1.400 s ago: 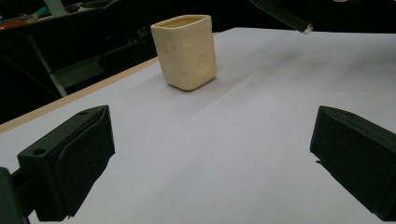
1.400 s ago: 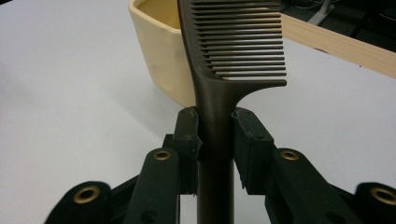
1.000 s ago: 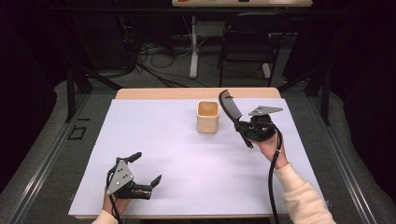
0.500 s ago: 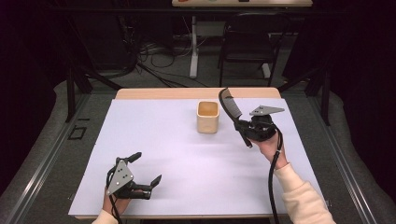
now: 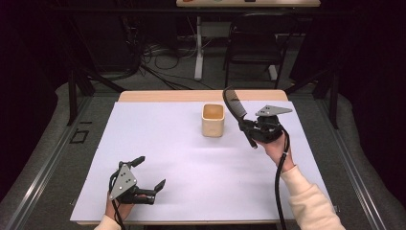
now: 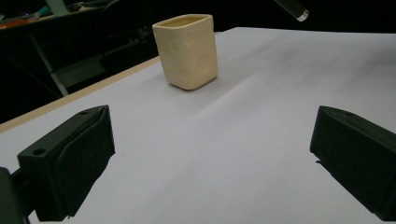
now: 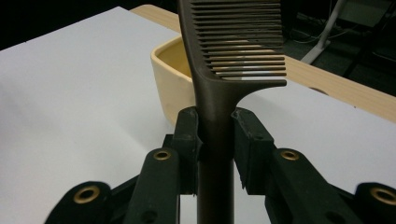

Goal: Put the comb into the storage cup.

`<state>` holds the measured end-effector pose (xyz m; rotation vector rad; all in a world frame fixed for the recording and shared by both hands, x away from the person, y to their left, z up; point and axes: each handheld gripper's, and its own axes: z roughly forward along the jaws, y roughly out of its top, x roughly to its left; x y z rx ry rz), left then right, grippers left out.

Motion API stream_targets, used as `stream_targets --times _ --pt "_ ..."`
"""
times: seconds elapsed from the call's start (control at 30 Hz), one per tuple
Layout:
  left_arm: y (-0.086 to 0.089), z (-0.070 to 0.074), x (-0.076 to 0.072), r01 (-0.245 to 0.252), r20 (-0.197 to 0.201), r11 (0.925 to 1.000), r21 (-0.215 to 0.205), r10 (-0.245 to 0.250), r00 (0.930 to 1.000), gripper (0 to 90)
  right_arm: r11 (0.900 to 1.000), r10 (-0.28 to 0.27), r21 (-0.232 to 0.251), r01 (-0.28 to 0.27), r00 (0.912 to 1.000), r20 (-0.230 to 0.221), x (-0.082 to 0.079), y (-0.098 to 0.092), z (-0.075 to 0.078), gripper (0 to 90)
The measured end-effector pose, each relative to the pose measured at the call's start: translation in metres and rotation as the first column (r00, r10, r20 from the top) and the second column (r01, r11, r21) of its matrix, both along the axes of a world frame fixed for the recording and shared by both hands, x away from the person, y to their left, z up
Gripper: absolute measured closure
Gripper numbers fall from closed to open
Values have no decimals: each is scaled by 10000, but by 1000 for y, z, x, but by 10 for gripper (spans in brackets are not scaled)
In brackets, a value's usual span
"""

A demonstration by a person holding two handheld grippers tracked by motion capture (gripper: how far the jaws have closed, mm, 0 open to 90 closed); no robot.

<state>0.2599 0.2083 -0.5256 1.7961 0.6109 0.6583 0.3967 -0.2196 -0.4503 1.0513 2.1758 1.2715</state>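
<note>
Comb (image 7: 233, 56) handle clamped tight in the right tool (image 7: 216, 140) — left tool (image 6: 210, 158) gapes wide, holding nothing.

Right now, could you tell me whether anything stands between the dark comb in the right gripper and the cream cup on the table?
Nothing visible does. The dark brown plastic comb, clamped by its handle in the right gripper, hangs just beside the cream square cup, whose open mouth looks empty, with bare white table cover around it.

No change I can see: my right gripper (image 5: 245, 125) holds the comb (image 5: 233, 105) by the cup (image 5: 213, 120) exactly where it was.
</note>
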Motion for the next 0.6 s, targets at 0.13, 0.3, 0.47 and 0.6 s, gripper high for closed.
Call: stream_targets --times 0.13,0.3,0.47,0.6 --pt "1 0 0 -50 -7 10000 -22 50 10000 0 10000 17 37 -17 10000 78 0 2 4 724" --pt "0 0 0 -23 -17 10000 -22 22 10000 0 9999 131 -29 -130 9997 214 2 7 8 724" --pt "0 0 0 -38 5 10000 -24 38 10000 0 9999 142 2 -142 9995 267 5 9 10 724" --pt "0 0 0 -22 -2 10000 -17 22 10000 0 9997 219 129 -225 9990 392 12 12 12 724"
